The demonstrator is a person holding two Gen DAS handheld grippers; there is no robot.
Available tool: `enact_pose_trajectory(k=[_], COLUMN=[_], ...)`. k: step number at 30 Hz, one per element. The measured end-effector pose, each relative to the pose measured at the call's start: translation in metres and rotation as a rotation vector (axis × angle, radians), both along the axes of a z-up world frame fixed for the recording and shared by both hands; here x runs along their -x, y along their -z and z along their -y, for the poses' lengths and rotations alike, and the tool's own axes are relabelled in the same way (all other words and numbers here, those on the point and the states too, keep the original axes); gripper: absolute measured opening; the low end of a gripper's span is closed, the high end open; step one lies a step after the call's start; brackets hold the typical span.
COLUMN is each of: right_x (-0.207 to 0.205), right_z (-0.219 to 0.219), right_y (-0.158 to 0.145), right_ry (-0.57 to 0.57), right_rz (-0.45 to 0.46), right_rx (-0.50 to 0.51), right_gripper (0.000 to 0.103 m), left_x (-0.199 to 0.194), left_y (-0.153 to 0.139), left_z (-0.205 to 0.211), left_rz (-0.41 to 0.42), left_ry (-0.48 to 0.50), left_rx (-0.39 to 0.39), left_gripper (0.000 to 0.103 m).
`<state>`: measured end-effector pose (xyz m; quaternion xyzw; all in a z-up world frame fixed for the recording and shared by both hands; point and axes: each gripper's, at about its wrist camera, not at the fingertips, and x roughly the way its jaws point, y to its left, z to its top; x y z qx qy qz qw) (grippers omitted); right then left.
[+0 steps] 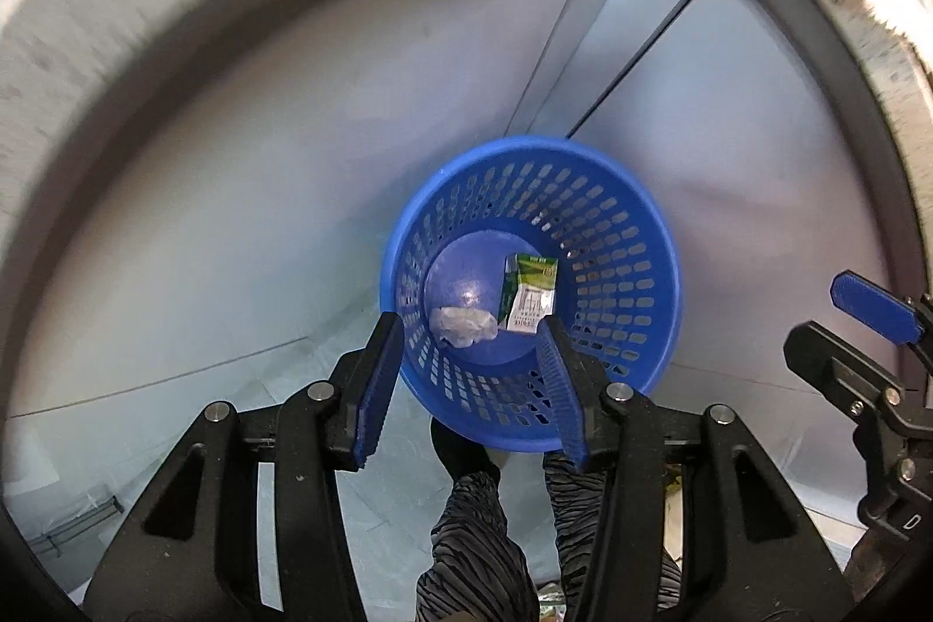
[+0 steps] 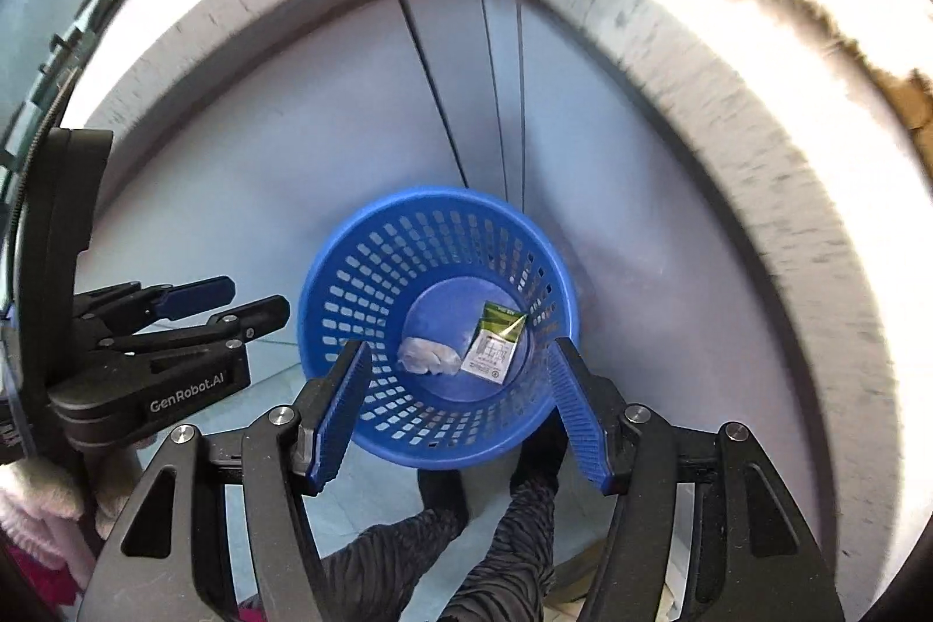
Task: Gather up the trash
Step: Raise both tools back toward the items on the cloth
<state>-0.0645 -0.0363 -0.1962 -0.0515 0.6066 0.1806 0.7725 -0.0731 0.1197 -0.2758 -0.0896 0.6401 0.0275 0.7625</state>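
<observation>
Left wrist: green packet [image 1: 529, 294] lengthwise, green end up-frame.

A crumpled tissue [image 2: 427, 355] and a packet [image 2: 495, 342] are seen side by side in the basket [image 2: 350, 266], on the floor [image 2: 233, 190].

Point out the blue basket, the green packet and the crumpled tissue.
blue basket [image 2: 350, 266]: right wrist view, inner wall.
green packet [image 2: 495, 339]: right wrist view, its middle.
crumpled tissue [image 1: 463, 324]: left wrist view, its middle.

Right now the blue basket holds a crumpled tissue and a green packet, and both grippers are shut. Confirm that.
Not quite. The blue basket holds the crumpled tissue and green packet, but the left gripper and right gripper stand open and empty in both wrist views.
</observation>
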Motion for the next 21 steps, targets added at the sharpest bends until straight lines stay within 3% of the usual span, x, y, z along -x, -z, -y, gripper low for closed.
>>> enact_pose_trajectory(k=[11, 15, 21], right_x=[0.011, 0.002, -0.036], right_z=[0.028, 0.049, 0.094], right_y=[-0.077, -0.104, -0.144], right_ry=[0.012, 0.027, 0.041], right_rz=[0.089, 0.128, 0.218], right_rx=[-0.093, -0.136, -0.177], right_gripper=[0.062, 0.062, 0.07], left_x=[-0.01, -0.022, -0.057], left_y=[-0.096, -0.132, -0.18], left_z=[0.002, 0.013, 0.035], left_rz=[0.139, 0.196, 0.277], left_ry=[0.022, 0.021, -0.007], left_rx=[0.016, 0.029, 0.054], left_gripper=[0.048, 0.055, 0.057])
